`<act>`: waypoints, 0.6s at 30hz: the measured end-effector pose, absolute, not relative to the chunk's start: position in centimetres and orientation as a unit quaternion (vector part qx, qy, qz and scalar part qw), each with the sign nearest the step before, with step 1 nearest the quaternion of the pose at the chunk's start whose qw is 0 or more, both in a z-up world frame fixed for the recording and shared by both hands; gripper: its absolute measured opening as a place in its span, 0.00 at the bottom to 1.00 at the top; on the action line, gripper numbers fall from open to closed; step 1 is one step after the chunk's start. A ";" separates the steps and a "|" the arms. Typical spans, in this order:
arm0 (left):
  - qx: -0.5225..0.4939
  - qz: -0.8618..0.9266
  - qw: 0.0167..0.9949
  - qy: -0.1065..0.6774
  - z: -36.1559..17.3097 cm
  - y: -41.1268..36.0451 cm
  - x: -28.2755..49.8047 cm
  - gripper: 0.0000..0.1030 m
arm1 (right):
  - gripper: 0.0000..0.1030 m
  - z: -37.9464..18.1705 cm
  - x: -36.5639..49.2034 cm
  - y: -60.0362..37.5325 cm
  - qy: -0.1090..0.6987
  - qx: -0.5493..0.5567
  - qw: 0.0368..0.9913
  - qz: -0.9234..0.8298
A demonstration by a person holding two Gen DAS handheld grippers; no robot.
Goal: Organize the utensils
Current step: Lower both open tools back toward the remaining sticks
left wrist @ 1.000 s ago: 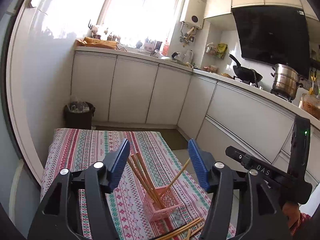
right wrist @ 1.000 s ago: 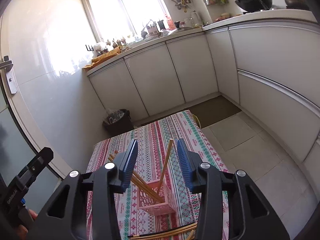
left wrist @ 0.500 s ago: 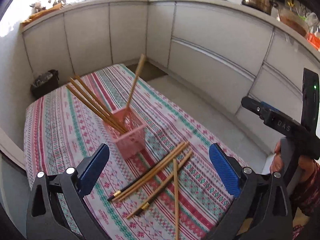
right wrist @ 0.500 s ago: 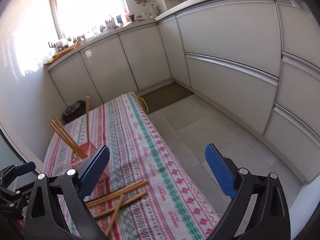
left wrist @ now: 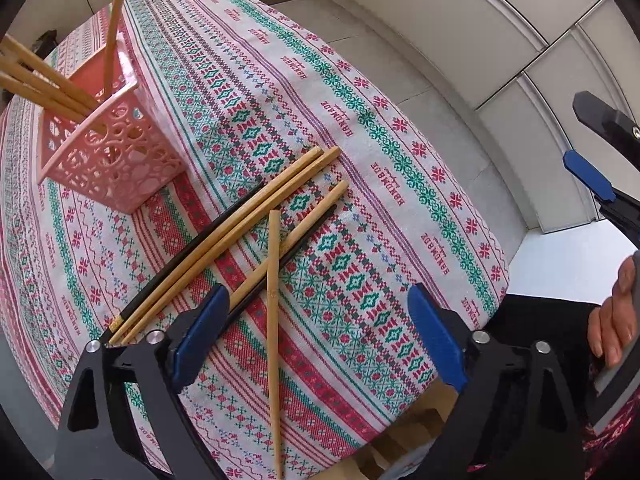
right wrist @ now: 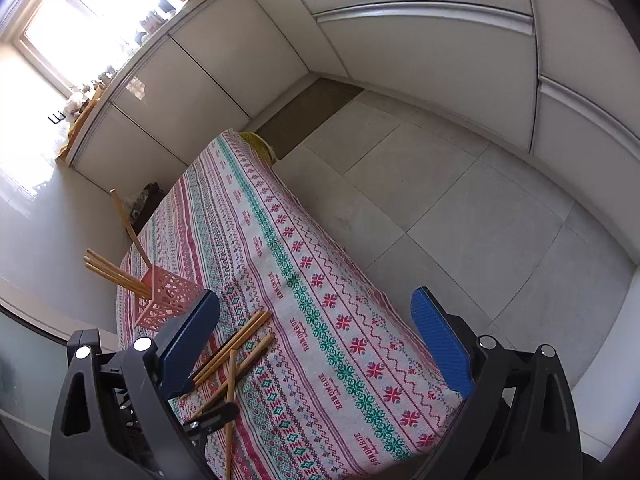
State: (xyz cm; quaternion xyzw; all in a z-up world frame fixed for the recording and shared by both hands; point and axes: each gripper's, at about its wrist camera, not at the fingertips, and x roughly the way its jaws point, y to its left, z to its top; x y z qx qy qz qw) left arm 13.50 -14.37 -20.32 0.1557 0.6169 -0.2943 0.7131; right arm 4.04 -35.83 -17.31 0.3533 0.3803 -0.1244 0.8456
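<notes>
A pink lattice basket stands on the patterned tablecloth and holds several wooden chopsticks leaning left and one upright. Several loose chopsticks, wooden and black, lie in a pile in front of it; one wooden chopstick lies crosswise over them. My left gripper is open and empty, low over the pile's near end. My right gripper is open and empty, higher, above the table's near right part. The basket and pile show in the right wrist view too.
The table's right edge drops to a grey tiled floor. White kitchen cabinets run along the far and right walls. A dark bin stands beyond the table's far end. A cardboard box shows under the near table edge.
Both grippers have tilted down and come closer to the table. The left gripper has dropped towards the loose chopsticks. Both stayed open and empty.
</notes>
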 end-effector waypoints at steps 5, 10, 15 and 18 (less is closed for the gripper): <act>0.152 -0.276 0.712 0.627 -21.6 -15.9 15.2 0.56 | 0.91 -17.8 3.9 -36.2 0.389 0.367 0.837 -0.118; 0.144 -0.268 0.710 0.635 -22.1 -16.2 16.1 0.43 | 0.91 -17.9 3.7 -36.6 0.390 0.373 0.833 -0.120; 0.142 -0.261 0.714 0.634 -22.5 -16.3 17.0 0.43 | 0.91 -17.8 3.8 -36.5 0.394 0.372 0.832 -0.120; 0.140 -0.261 0.714 0.635 -22.6 -16.1 17.5 0.43 | 0.91 -17.8 3.9 -36.3 0.395 0.369 0.833 -0.120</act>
